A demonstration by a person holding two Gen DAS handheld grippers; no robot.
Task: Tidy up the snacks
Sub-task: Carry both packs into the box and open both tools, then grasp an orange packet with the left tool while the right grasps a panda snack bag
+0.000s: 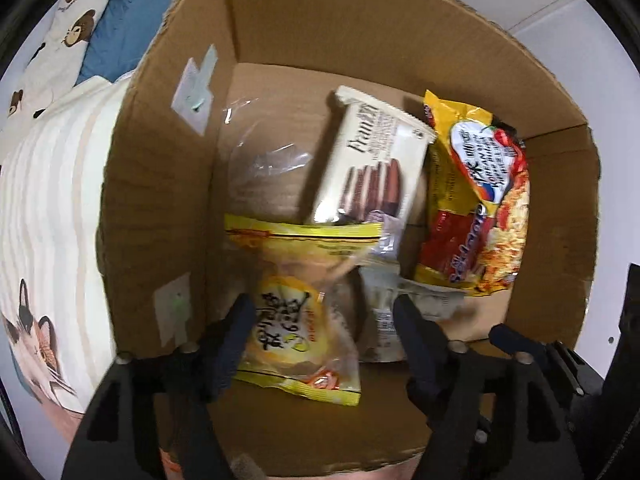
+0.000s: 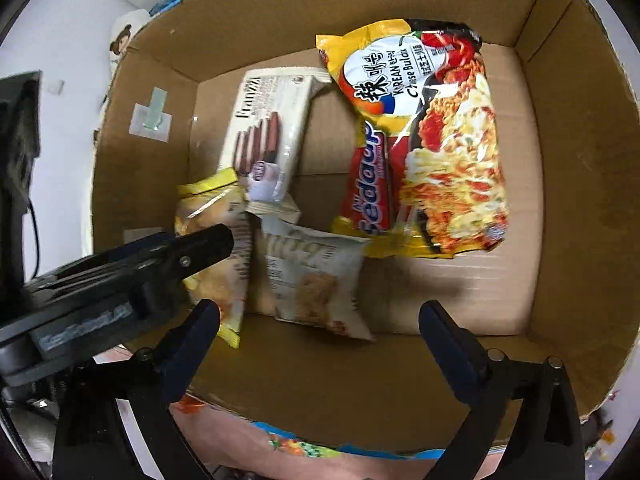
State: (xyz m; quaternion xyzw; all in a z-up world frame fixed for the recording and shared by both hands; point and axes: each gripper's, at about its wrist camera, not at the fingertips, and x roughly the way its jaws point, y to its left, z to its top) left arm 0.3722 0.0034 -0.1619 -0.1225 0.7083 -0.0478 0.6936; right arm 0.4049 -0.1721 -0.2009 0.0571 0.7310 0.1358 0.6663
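Nearest the left wrist camera, left gripper (image 1: 324,312): jaws wide, straddling the yellow-edged clear plastic snack bag (image 1: 298,312) at the near left of the brown cardboard box (image 1: 160,184); pads not seen pressing it, nothing held. Judged light, crinkly, slippery, contents crushable; pinch the flat sealed top edge rather than the puffed middle. Right of it, the grey-white crisp pouch (image 2: 312,276) lies flat, similarly soft. Beyond, the cream biscuit-stick packet (image 2: 268,132) leans on both; it looks stiffer, so grip across its short width. Far right, the yellow-and-red instant noodle packets (image 2: 424,140) are brittle inside; take them by the seam. Right gripper (image 2: 320,316): jaws wide, empty, above the near box floor.
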